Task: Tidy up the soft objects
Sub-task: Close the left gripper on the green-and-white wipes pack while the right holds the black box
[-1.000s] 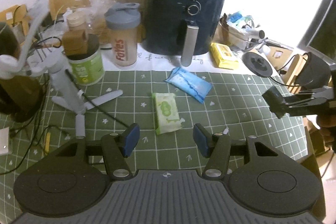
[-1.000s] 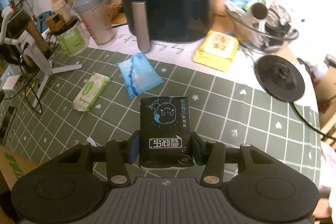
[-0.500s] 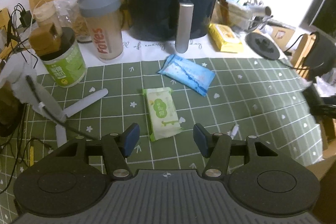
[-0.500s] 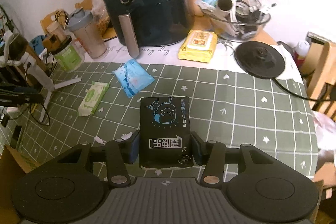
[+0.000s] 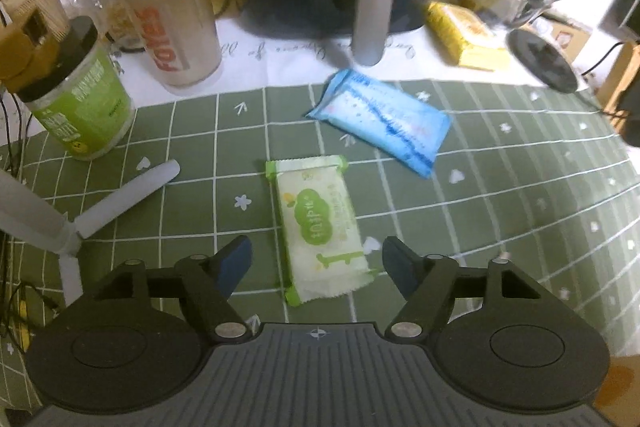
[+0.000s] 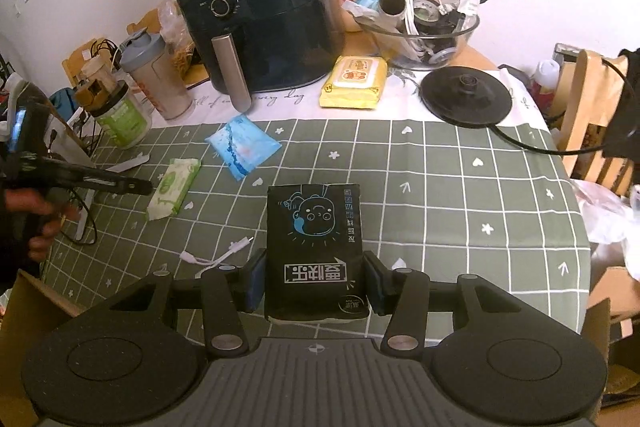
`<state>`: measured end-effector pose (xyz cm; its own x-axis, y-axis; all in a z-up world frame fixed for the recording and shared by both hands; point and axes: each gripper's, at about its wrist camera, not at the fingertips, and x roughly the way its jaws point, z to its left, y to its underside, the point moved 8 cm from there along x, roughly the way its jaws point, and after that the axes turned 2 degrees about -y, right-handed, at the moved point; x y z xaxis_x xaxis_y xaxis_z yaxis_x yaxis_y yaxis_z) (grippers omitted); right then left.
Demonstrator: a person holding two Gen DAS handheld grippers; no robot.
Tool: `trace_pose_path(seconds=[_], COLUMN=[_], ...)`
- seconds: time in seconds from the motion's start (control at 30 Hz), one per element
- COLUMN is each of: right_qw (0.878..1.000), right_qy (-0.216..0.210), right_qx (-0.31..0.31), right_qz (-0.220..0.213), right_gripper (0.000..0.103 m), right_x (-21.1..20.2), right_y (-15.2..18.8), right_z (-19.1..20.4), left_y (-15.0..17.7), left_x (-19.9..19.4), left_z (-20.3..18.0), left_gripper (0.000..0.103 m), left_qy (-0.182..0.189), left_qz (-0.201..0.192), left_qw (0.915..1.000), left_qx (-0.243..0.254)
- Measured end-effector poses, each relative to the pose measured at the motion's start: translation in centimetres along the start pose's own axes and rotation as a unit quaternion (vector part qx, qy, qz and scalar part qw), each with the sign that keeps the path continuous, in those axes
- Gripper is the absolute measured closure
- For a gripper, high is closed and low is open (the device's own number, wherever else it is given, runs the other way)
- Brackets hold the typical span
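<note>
My right gripper (image 6: 315,282) is shut on a black tissue pack (image 6: 315,247) and holds it above the green checked cloth (image 6: 440,195). My left gripper (image 5: 316,261) is open, with its fingers on either side of the near end of a green-and-white wipes pack (image 5: 318,223) lying on the cloth (image 5: 500,187). That pack also shows in the right wrist view (image 6: 174,187), with the left gripper's tip beside it. A blue soft pack (image 5: 380,121) lies just beyond it, also seen in the right wrist view (image 6: 242,147). A yellow wipes pack (image 6: 354,82) lies by the air fryer.
A dark air fryer (image 6: 256,27), a shaker bottle (image 5: 168,15) and a green jar (image 5: 76,95) stand at the back. A glass bowl of clutter (image 6: 424,23), a kettle base (image 6: 466,97) and its cord are at right. A tripod leg (image 5: 120,199) and a small white cable (image 6: 216,255) lie on the cloth.
My left gripper has moved forward and down until its open fingers flank the green wipes pack. My right gripper has pulled back and up with the black pack.
</note>
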<state>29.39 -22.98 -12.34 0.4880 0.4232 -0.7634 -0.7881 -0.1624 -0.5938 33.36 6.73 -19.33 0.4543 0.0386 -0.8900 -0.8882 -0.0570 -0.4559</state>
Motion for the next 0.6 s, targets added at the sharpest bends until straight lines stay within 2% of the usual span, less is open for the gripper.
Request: trace_pose_path(seconds=[0.4, 0.47, 0.53, 0.6], right_qw=[0.999, 0.999, 0.999, 0.999], right_qy=[0.014, 0.015, 0.018, 0.019], right_qx=[0.028, 0.03, 0.03, 0.033], right_qz=[-0.005, -0.005, -0.006, -0.007], right_gripper=[0.051, 0.051, 0.051, 0.051], right_x=[-1.4, -1.6, -1.8, -2.0], right_y=[1.8, 2.0, 2.1, 2.2], right_z=[-0.7, -0.7, -0.7, -0.7], left_y=[-0.2, -0.2, -0.2, -0.2], left_x=[5.0, 5.3, 5.3, 5.3], left_z=[-0.3, -0.3, -0.3, -0.2], left_gripper=[0.033, 0.04, 0.052, 0.054], left_qy=[0.002, 0.003, -0.001, 0.0], left_qz=[0.021, 0.02, 0.015, 0.019], left_qw=[0.9997, 0.9998, 0.9999, 0.9998], left_qx=[0.009, 0.005, 0.007, 0.008])
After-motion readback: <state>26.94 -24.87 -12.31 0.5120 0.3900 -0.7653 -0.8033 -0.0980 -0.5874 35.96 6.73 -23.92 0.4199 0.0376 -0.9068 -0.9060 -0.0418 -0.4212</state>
